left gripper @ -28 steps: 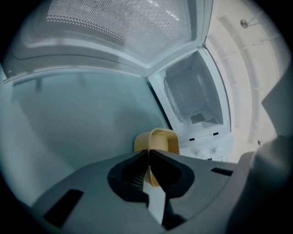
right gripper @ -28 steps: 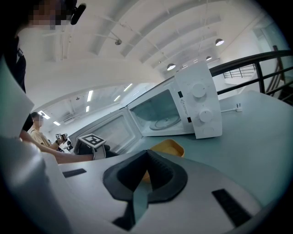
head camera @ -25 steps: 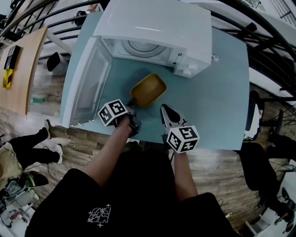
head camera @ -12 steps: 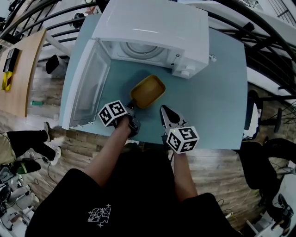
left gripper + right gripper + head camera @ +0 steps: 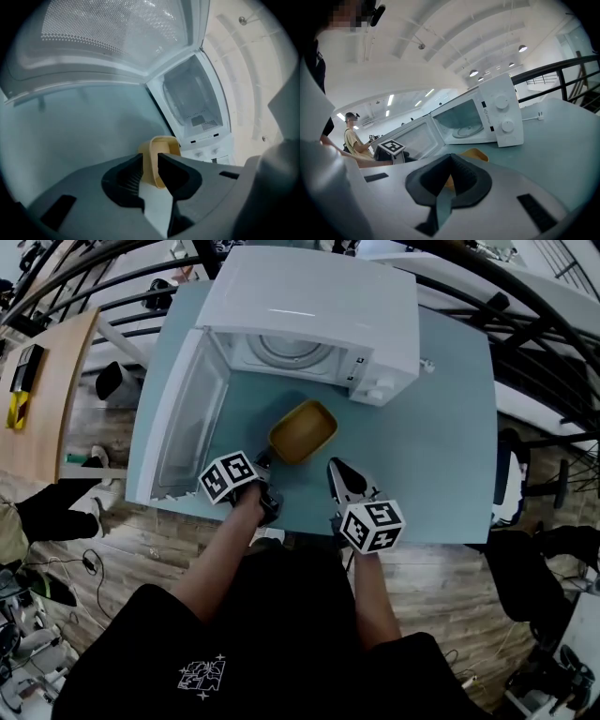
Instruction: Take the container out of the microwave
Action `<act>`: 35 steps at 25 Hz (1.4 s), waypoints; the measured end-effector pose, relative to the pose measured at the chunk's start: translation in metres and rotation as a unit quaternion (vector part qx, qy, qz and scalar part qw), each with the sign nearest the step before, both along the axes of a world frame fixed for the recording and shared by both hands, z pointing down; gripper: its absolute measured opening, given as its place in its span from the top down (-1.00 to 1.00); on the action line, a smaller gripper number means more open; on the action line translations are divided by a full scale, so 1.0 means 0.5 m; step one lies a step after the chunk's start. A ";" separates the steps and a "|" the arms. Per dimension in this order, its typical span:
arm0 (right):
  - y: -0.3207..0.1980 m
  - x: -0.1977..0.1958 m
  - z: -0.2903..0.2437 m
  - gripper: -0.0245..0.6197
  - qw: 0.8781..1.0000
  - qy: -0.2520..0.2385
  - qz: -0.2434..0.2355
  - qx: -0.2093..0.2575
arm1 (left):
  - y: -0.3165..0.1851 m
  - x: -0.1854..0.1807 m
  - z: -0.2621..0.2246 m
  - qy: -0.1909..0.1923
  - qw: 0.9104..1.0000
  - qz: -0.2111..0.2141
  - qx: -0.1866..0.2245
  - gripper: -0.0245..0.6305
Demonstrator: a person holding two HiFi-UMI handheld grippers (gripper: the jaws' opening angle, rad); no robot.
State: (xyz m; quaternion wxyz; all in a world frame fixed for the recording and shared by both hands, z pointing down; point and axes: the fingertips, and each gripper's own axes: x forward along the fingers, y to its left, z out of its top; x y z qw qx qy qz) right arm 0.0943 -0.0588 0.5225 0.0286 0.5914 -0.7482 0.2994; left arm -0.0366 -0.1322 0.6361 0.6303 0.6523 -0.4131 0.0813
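The fingers (image 5: 176, 171) of the left gripper (image 5: 150, 161) have just been opening and stand apart astride the near rim of the shallow yellow plastic container (image 5: 165, 146), so the release is best finished by drawing straight back without nudging that rim. The right gripper (image 5: 449, 161) has its fingers together and empty, near the container, which sits on the pale blue-green worktop (image 5: 441, 427) in front of the open white microwave (image 5: 309, 296).

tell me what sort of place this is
Probably a lab or open workspace, not a home kitchen: the microwave sits alone on a bare table, a black railing runs behind it, and rows of ceiling lights span a large hall.
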 end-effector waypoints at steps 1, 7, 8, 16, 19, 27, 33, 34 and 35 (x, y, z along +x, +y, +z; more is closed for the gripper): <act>0.002 -0.002 -0.006 0.91 1.000 0.001 0.003 0.003 | 0.001 -0.005 -0.007 -0.002 1.000 0.003 0.005 0.67; 0.017 -0.016 -0.048 0.90 0.999 0.013 0.022 0.023 | 0.011 -0.028 -0.063 -0.012 0.999 0.039 0.035 0.72; 0.020 -0.019 -0.057 0.91 0.999 0.015 0.025 0.027 | 0.011 -0.031 -0.075 -0.015 0.998 0.047 0.046 0.75; 0.052 -0.044 -0.125 0.91 0.997 0.030 0.054 0.056 | 0.028 -0.040 -0.173 -0.019 0.985 0.117 0.126 0.90; 0.063 -0.052 -0.146 0.91 0.995 0.040 0.061 0.067 | 0.031 -0.045 -0.206 -0.016 0.978 0.135 0.158 0.90; 0.094 -0.092 -0.225 0.91 0.990 0.054 0.079 0.102 | 0.046 -0.079 -0.325 -0.031 0.940 0.189 0.281 0.90; 0.106 -0.112 -0.285 0.90 0.986 0.060 0.082 0.131 | 0.065 -0.095 -0.421 -0.047 0.903 0.204 0.374 0.90; 0.108 -0.114 -0.294 0.91 0.985 0.068 0.080 0.135 | 0.068 -0.097 -0.432 -0.049 0.899 0.205 0.384 0.90; 0.110 -0.115 -0.304 0.90 0.984 0.075 0.077 0.140 | 0.070 -0.098 -0.442 -0.049 0.895 0.205 0.392 0.90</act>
